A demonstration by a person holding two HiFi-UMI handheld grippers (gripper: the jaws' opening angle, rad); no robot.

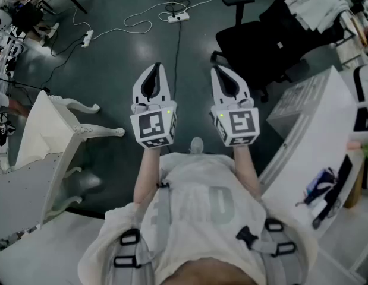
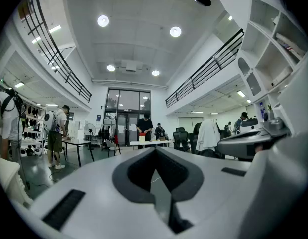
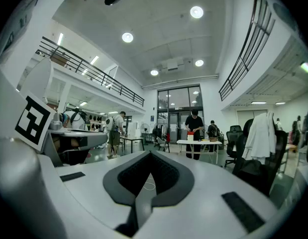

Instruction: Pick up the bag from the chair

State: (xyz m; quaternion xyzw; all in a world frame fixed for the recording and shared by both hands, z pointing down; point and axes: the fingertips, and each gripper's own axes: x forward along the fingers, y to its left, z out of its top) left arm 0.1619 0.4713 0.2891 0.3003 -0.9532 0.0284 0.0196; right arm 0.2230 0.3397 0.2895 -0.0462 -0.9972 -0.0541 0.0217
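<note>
In the head view, a black office chair (image 1: 258, 43) stands on the dark floor ahead to the right; I cannot make out a bag on it. Behind it, a white garment (image 1: 317, 5) is draped over a second black chair, which also shows in the right gripper view as the chair with the garment (image 3: 260, 133). My left gripper (image 1: 156, 70) and right gripper (image 1: 223, 71) are held side by side at chest height, pointing forward. Both are shut, tips touching, with nothing between them. The left gripper (image 2: 156, 169) and right gripper (image 3: 148, 169) look out across the hall.
A white ornate chair (image 1: 53, 129) stands at the left. A white desk (image 1: 314, 129) runs along the right, with a blue-black item (image 1: 323, 186) on it. Power strips (image 1: 178, 18) and cables lie on the floor ahead. People stand at a far table (image 3: 196, 142).
</note>
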